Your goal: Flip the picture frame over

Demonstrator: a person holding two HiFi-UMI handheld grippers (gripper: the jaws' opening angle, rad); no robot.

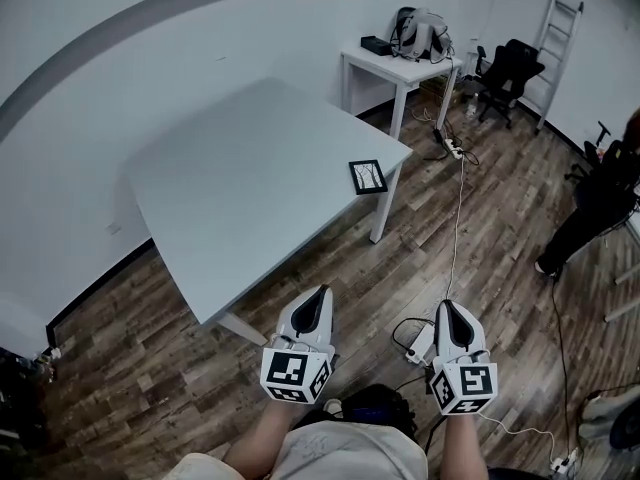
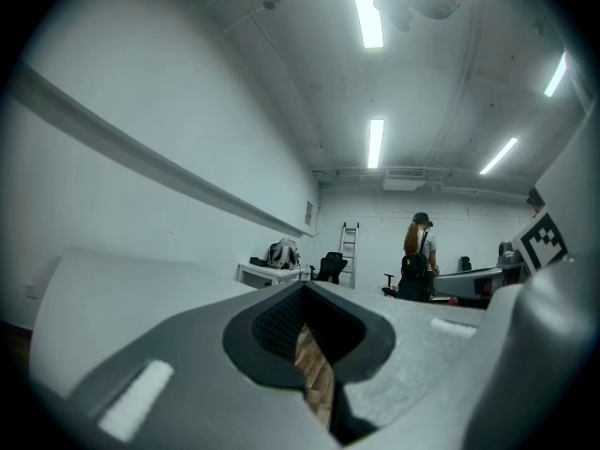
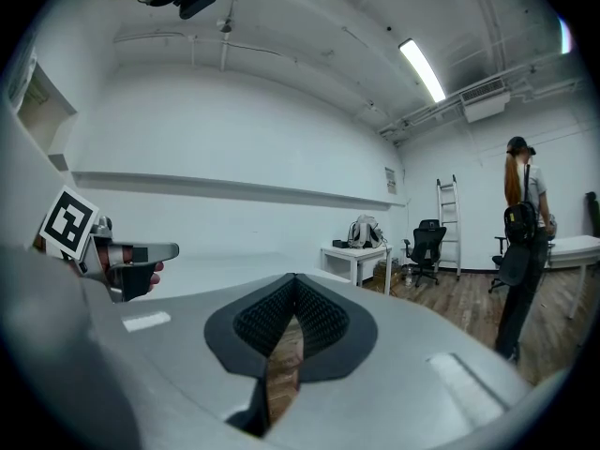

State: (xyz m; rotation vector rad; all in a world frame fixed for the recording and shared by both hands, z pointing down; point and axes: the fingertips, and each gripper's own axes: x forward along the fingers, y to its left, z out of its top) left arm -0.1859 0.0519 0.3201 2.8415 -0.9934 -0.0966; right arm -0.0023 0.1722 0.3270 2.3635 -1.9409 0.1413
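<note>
A small black picture frame [image 1: 367,176] lies flat on the grey table [image 1: 250,168], close to its right corner, with the pictured side up. Both grippers hang low near my body, over the wooden floor and short of the table's near edge. My left gripper [image 1: 318,294] is shut with nothing in it; in its own view the jaws [image 2: 305,291] meet and leave only a thin slit onto the floor. My right gripper [image 1: 447,306] is also shut and empty [image 3: 294,279]. The frame is far from both and shows in neither gripper view.
A small white table [image 1: 400,68] with a bag [image 1: 420,33] stands at the back. Beyond it are a black office chair [image 1: 510,73] and a ladder [image 1: 558,48]. A person [image 1: 600,198] stands at the right. Cables and a power strip [image 1: 420,346] lie on the floor.
</note>
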